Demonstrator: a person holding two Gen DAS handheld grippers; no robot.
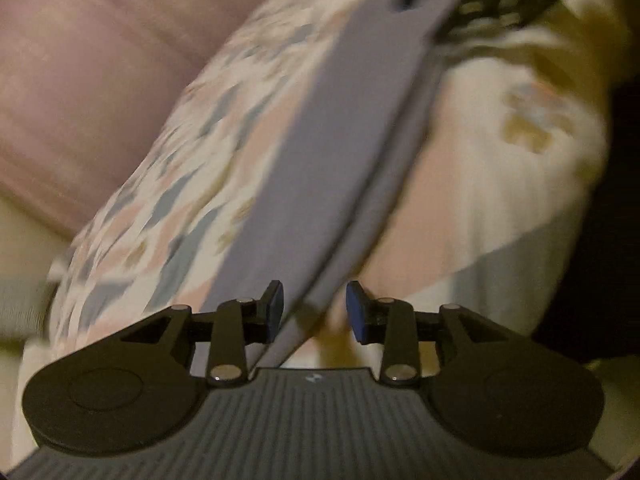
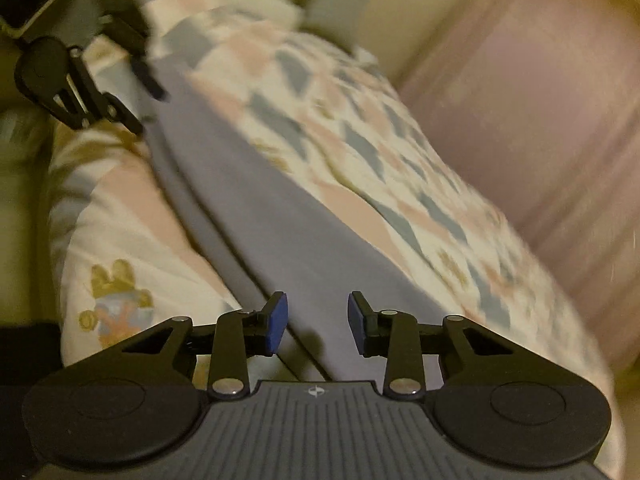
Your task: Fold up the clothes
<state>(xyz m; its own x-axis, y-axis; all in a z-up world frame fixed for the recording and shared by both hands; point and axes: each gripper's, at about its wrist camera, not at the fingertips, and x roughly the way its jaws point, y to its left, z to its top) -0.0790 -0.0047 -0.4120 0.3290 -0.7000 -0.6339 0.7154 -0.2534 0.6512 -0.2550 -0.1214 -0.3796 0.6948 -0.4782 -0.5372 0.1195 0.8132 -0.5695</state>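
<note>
A grey garment (image 1: 320, 152) lies stretched as a long folded strip across a patterned quilt. In the left wrist view my left gripper (image 1: 315, 311) is open, its blue pads on either side of the strip's near end. My right gripper (image 1: 472, 16) shows blurred at the strip's far end. In the right wrist view the grey garment (image 2: 288, 224) runs away from my right gripper (image 2: 318, 322), which is open with the strip's near end between its pads. My left gripper (image 2: 136, 92) is at the far end, at the cloth's edge.
The quilt (image 1: 172, 184) has pink, grey and cream patches and covers a bed; it also shows in the right wrist view (image 2: 400, 168). A cartoon print (image 2: 116, 300) is on the cream part. A pink headboard or cushion (image 1: 80, 80) stands beside the bed.
</note>
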